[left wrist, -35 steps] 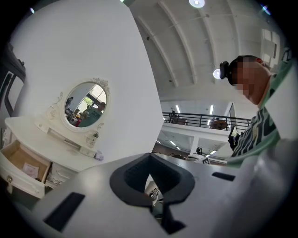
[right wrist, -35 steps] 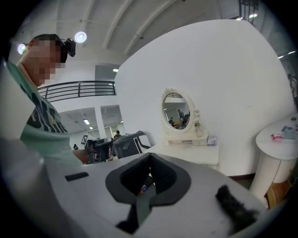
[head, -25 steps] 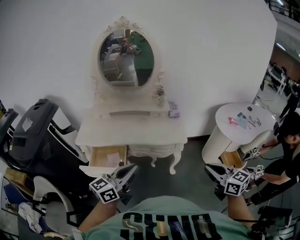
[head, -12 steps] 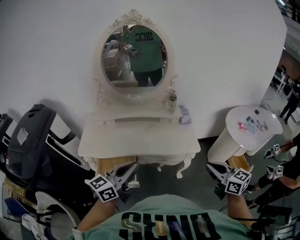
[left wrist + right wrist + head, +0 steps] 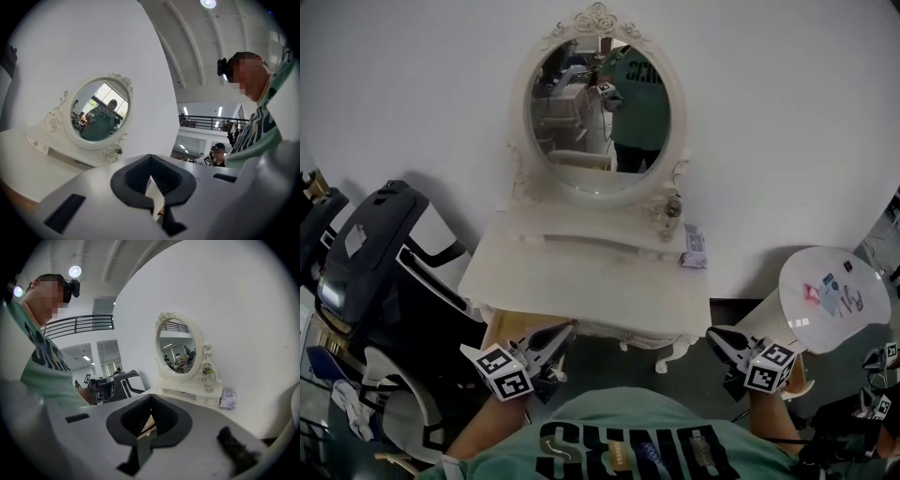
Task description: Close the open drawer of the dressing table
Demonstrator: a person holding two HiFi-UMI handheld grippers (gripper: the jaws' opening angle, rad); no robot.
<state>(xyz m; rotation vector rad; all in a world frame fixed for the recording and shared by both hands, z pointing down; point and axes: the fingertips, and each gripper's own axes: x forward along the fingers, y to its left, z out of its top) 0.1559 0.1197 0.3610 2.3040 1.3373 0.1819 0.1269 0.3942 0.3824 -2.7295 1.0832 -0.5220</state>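
We stand square in front of the white dressing table (image 5: 581, 281), its oval mirror (image 5: 600, 122) straight ahead, and both grippers are held low and close to our body, short of the front edge. The open drawer (image 5: 514, 328) juts out from under the left front edge of the tabletop and shows a tan wooden inside. The front panel we would push on is hidden beneath the left gripper (image 5: 561, 332).

That gripper is closed with nothing between its jaws. We judge this sensible, since a shut tip gives one firm point to press against a drawer front. Its tip sits just over the drawer in the head view, but we cannot tell whether it touches. The right gripper (image 5: 715, 336) is likewise closed and empty. It hangs off the right front corner, well apart from the drawer, so it looks like the spare hand here. We take the push as not yet begun.

A small patterned box (image 5: 695, 247) sits at the right rear corner of the tabletop, beside a little bottle (image 5: 673, 204) at the mirror's foot. Any print on them is too small to read. Our green shirt (image 5: 628, 441) carries large dark letters, cut off at the frame's edge, so we cannot read them reliably.
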